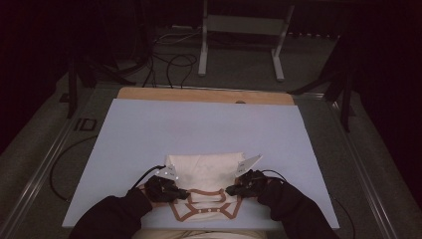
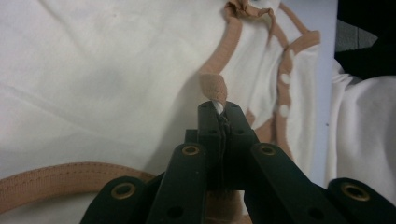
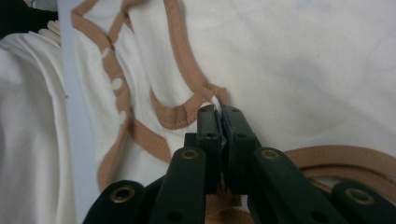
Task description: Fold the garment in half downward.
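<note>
Dark room, cables on the floor beyond, and a pale blue table (image 1: 149,129) with a cream garment (image 1: 206,172) lying flat at its near edge. I have my left tongs (image 2: 219,109) pinched shut on a fold of its tan trim (image 2: 212,86), and my right tongs (image 3: 219,112) clamped on the matching trim on the other side — one grip on each side of the neckline, I judge, so I can lift or fold the cloth evenly without it skewing. White snaps (image 2: 283,78) mark the placket between them.
</note>
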The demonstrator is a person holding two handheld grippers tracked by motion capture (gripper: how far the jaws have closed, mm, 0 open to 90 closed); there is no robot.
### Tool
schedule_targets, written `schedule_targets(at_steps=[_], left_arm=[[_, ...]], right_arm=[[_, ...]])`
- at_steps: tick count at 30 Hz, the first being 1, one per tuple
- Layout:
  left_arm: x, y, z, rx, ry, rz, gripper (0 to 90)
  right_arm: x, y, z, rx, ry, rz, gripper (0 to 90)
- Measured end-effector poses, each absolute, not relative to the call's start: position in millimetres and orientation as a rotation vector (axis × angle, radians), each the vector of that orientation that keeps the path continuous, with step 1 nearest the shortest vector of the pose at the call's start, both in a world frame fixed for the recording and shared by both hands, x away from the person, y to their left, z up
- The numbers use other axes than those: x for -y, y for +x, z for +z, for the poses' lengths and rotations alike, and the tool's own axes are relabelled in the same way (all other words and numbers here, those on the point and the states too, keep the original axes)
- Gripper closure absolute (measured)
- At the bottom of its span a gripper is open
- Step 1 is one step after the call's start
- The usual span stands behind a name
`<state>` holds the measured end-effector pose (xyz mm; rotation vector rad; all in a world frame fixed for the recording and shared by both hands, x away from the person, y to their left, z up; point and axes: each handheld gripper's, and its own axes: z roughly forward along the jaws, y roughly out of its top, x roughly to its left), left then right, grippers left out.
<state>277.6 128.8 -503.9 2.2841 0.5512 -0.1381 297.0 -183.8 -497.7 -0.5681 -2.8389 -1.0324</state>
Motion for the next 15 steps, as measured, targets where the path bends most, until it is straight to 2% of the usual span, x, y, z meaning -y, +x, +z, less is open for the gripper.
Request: schedule_targets(at_steps=[6,15], left_arm=[[-133.2,269.8,-491.8,-0.516,2.261,-0.102,89.0],[-136.9,255.3,-486.5,-0.433,2.248,-0.122,88.7]], right_arm=[[187.2,285.6,-480.1,2.859,-0.548,-1.133,87.1],[192.1,262.4,-469.2,2.822,-0.559,-1.227,86.9]])
